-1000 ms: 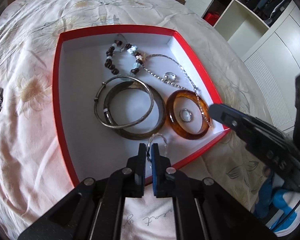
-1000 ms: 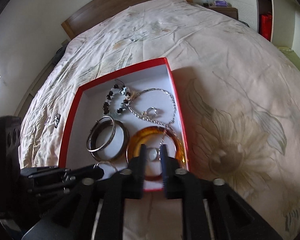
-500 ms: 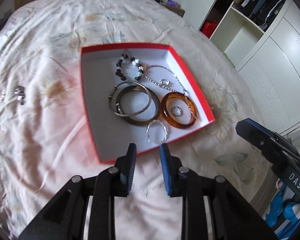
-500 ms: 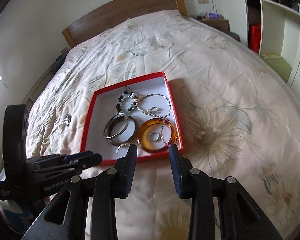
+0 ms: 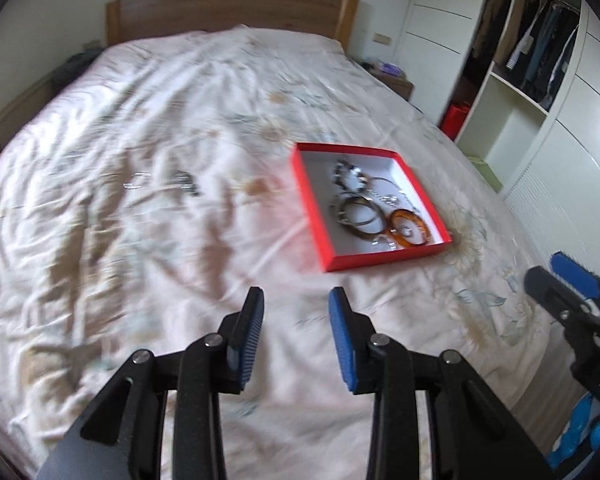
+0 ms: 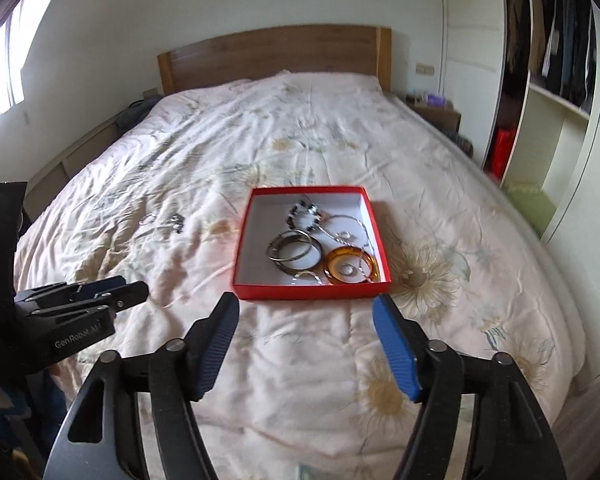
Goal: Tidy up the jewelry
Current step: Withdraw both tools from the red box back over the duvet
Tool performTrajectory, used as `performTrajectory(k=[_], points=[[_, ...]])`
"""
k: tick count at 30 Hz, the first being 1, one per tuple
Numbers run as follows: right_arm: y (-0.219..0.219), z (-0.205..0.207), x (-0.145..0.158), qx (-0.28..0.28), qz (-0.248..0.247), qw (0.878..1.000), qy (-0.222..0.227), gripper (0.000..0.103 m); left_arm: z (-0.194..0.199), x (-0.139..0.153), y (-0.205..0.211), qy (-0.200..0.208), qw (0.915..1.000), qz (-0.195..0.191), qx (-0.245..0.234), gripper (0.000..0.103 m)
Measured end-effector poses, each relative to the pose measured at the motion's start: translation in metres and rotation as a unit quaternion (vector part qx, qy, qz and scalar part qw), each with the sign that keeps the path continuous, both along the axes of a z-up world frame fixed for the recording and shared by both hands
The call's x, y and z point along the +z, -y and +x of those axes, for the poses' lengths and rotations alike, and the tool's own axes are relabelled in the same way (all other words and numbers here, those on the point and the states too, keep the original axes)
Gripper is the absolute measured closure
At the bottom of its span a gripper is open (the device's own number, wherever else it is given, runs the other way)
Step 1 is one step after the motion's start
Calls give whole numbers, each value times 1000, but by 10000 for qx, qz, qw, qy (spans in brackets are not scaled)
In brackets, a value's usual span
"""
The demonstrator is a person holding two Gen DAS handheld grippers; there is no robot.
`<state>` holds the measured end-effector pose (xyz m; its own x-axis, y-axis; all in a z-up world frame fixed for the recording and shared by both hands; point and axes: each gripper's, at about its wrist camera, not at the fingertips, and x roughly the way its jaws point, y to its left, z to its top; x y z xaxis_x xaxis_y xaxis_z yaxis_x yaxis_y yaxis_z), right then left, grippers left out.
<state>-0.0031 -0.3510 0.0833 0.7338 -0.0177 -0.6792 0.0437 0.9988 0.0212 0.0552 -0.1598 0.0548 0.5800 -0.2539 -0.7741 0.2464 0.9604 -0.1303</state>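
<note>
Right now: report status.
Left gripper and right gripper open, empty. Red box holds bangles; two loose pieces on bedspread. Path clear.

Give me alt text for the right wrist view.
The open right gripper hovers over a floral bedspread, just short of a red box holding bangles and chains. Two small jewelry pieces lie loose on the bed to its left.

Home bedroom: bed [image 6: 340,152] with wooden headboard [image 6: 276,56] fills centre frame; open wardrobe [image 6: 552,60] at right.
</note>
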Motion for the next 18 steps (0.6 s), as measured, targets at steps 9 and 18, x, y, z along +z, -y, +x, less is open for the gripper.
performTrajectory(k=[9, 18], points=[[-58, -44, 27, 443, -562, 9966, 415, 23, -45, 26, -58, 419, 9980, 5, 469, 69], [-95, -77, 44, 717, -954, 9898, 782, 20, -77, 38, -90, 708, 9939, -134, 841, 65]])
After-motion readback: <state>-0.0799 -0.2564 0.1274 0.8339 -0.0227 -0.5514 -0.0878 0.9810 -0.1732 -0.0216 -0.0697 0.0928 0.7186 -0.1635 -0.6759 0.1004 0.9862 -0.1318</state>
